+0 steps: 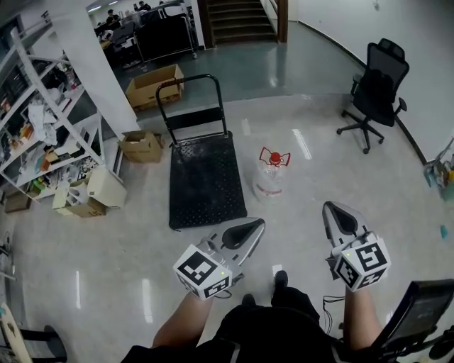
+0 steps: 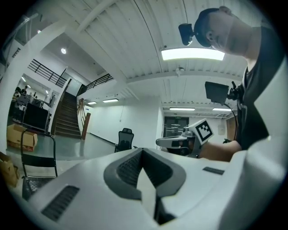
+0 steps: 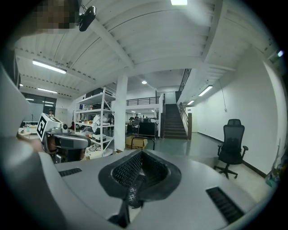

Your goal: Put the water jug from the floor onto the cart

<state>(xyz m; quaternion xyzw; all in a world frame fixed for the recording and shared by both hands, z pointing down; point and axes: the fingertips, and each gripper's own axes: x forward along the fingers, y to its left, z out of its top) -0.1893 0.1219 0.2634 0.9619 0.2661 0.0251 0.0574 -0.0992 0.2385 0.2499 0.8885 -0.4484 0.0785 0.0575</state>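
Note:
The water jug (image 1: 271,174) is clear with a red cap and handle. It stands upright on the floor just right of the black flat cart (image 1: 206,181), whose push handle (image 1: 190,99) rises at the far end. My left gripper (image 1: 257,225) is shut and empty, hovering short of the cart's near right corner. My right gripper (image 1: 332,210) is also shut and empty, off to the jug's right and nearer to me. Both point roughly level, well apart from the jug. The jug is hidden in both gripper views. In the left gripper view my left gripper (image 2: 143,152) sees the right gripper (image 2: 180,142) beside it.
A black office chair (image 1: 374,88) stands at the far right. Cardboard boxes (image 1: 152,85) (image 1: 140,145) lie beyond and left of the cart, next to a white pillar (image 1: 96,57) and cluttered shelving (image 1: 42,120). Stairs (image 1: 237,20) rise at the back.

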